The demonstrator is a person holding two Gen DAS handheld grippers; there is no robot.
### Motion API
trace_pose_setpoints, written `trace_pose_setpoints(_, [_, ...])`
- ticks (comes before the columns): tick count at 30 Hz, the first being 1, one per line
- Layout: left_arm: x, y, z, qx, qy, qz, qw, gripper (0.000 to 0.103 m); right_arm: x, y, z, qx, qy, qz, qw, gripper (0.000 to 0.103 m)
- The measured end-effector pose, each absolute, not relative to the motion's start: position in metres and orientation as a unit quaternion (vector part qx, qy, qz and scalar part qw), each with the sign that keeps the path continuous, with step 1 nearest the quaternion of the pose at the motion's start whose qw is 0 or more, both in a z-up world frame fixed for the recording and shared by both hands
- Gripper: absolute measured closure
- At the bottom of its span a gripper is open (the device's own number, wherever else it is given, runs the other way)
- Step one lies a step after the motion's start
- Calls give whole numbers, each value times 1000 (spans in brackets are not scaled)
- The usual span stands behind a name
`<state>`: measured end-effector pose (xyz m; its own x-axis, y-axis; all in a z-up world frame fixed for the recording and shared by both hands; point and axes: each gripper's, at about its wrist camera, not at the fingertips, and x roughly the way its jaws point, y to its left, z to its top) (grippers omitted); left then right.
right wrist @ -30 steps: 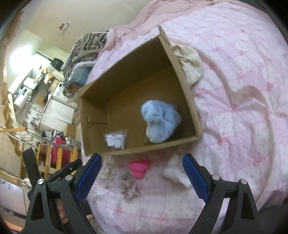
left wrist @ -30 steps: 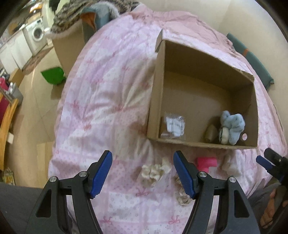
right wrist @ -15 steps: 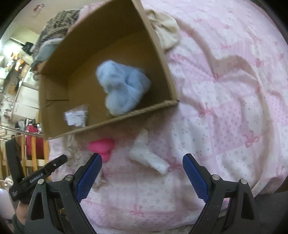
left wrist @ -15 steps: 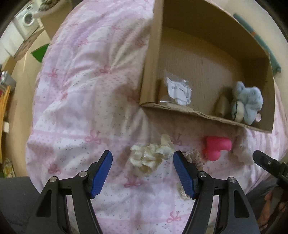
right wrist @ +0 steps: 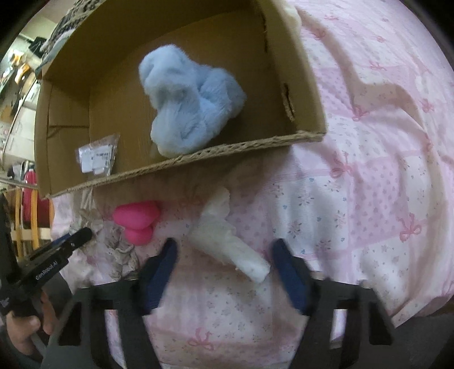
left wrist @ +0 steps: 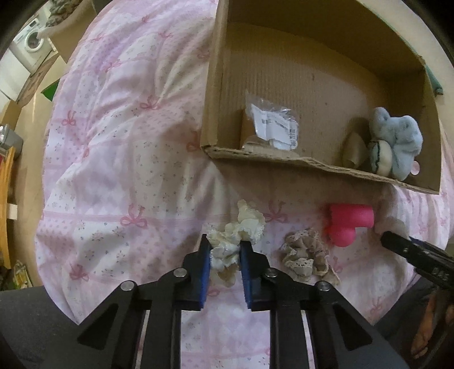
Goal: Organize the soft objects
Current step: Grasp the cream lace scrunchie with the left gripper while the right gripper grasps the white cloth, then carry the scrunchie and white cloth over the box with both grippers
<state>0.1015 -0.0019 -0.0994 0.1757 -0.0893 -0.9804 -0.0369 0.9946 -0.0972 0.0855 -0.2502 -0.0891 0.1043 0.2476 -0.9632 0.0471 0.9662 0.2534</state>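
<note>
My left gripper [left wrist: 224, 249] is shut on a cream frilly scrunchie [left wrist: 241, 231] lying on the pink bedspread [left wrist: 119, 147]. A beige lace scrunchie [left wrist: 305, 255] and a pink soft toy [left wrist: 349, 224] lie to its right. My right gripper [right wrist: 224, 255] is open, its blurred blue pads on either side of a white crumpled cloth [right wrist: 227, 241] on the bed. The pink toy [right wrist: 137, 220] lies left of it. The cardboard box [left wrist: 312, 167] behind holds a fluffy blue plush [right wrist: 190, 102] and a plastic packet [left wrist: 273, 125].
The left gripper's tip [right wrist: 68, 244] shows at the left of the right wrist view. The box's front wall [right wrist: 198, 159] stands just behind the loose items. A cream cloth [right wrist: 292, 14] lies past the box's far right corner. A washing machine [left wrist: 31, 45] stands beyond the bed.
Both grippers came down closer to the bed. The left jaws closed on the cream scrunchie. The right jaws narrowed around the white cloth.
</note>
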Motion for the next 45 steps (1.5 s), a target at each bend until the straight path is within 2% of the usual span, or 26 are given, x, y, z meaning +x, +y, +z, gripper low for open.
trace_pose_setpoints(4, [98, 1, -92, -48, 634, -28, 771, 88, 80, -240, -88, 101, 665, 85, 735, 74])
trace_pose_setpoints(5, [96, 2, -88, -47, 633, -29, 772, 88, 79, -238, -87, 99, 663, 90, 736, 89])
trace_pose_setpoints(6, [94, 3, -86, -47, 631, -31, 774, 88, 77, -235, -86, 97, 663, 95, 736, 97])
trace_pose_setpoints(16, [74, 17, -66, -57, 616, -15, 786, 88, 59, -219, -62, 90, 635, 140, 754, 97])
trace_pose_setpoints(29, [37, 30, -11, -99, 550, 1, 830, 88, 27, -238, -24, 157, 593, 185, 768, 97])
trace_pose_setpoints(34, [52, 25, 10, -97, 538, -11, 837, 88, 29, -253, 3, 190, 567, 202, 775, 97])
trace_pose_setpoints(45, [105, 3, 43, -50, 495, -31, 867, 88, 71, -245, 55, 140, 499, 197, 833, 96])
